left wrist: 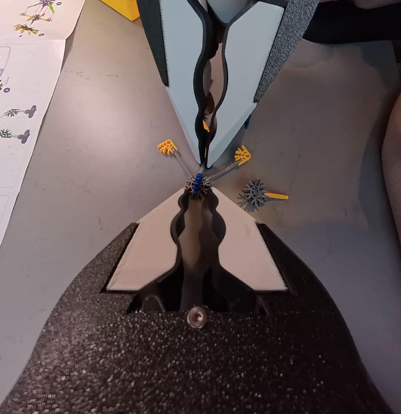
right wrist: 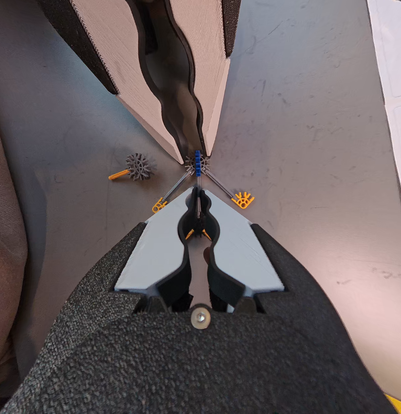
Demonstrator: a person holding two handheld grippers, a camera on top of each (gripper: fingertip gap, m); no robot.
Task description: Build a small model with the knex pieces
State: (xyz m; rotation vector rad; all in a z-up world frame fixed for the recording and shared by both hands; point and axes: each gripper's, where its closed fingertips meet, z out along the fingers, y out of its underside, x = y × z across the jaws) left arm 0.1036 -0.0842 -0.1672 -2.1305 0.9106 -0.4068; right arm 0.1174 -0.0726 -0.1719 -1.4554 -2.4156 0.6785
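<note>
We pinch the gray hub (left wrist: 196, 184) with our left tool (left wrist: 197, 192) while our right tool (right wrist: 198, 197), at 12 o'clock, clamps its middle rod (right wrist: 198, 192), steadying the model just above the tabletop (left wrist: 105, 179).

Quick count: 2 grippers, left (left wrist: 196, 190) and right (right wrist: 197, 195). Grey snowflake connectors (left wrist: 197, 185): 2 at the hub, plus 1 loose (left wrist: 254, 194). Blue connector (left wrist: 196, 182): 1. Yellow corner connectors (left wrist: 167, 146): 2. Grey rods (left wrist: 222, 173): 3. Loose yellow rod (left wrist: 276, 196): 1. Instruction sheet (left wrist: 22, 89): 1.
</note>
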